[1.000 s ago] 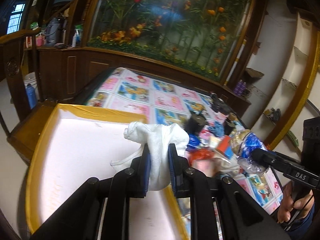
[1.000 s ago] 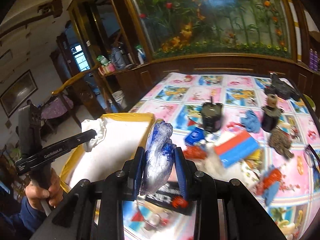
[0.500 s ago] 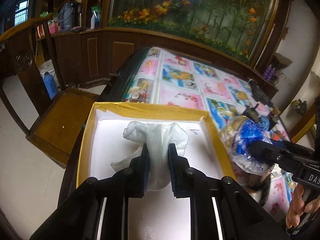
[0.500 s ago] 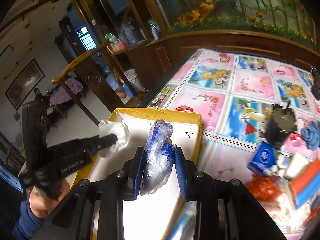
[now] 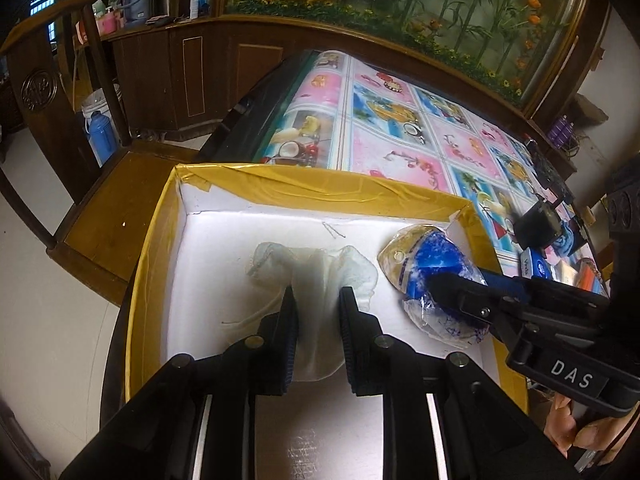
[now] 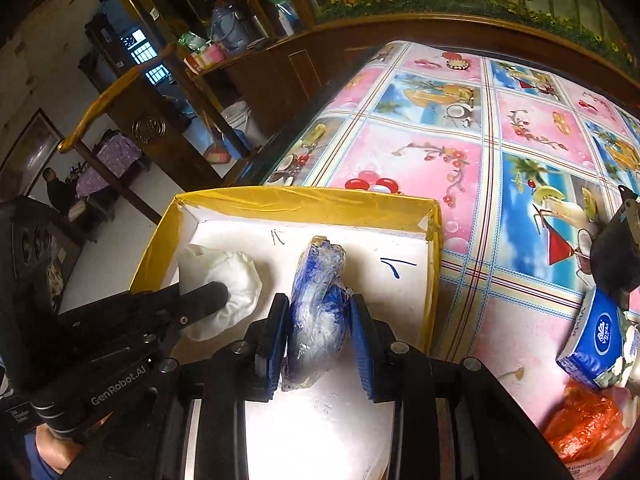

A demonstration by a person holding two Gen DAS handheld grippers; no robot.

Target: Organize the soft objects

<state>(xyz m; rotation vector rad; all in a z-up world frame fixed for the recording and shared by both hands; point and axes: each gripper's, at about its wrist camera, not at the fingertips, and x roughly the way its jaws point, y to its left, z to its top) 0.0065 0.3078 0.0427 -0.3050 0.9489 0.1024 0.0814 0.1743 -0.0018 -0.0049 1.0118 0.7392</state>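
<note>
A white box with a yellow taped rim (image 5: 320, 188) (image 6: 304, 202) sits at the table's left end. My left gripper (image 5: 318, 292) (image 6: 220, 292) is low inside it, its jaws opening, with a crumpled white cloth (image 5: 316, 264) (image 6: 236, 276) still between the pads. Beside it on the right, my right gripper (image 6: 318, 300) (image 5: 440, 284) is shut on a crinkled blue-and-white plastic bag (image 6: 316, 276) (image 5: 432, 264), also inside the box just over its white floor.
A table with a pink-and-blue picture cloth (image 6: 480, 140) stretches right of the box. On it lie a blue tissue pack (image 6: 596, 344), an orange bag (image 6: 584, 420) and a black object (image 6: 616, 256). A wooden chair (image 5: 112, 200) stands left of the box.
Both grippers moved left from over the cluttered table and sank into the box, carrying the cloth and the bag. The left jaws stand slightly wider apart around the cloth.
</note>
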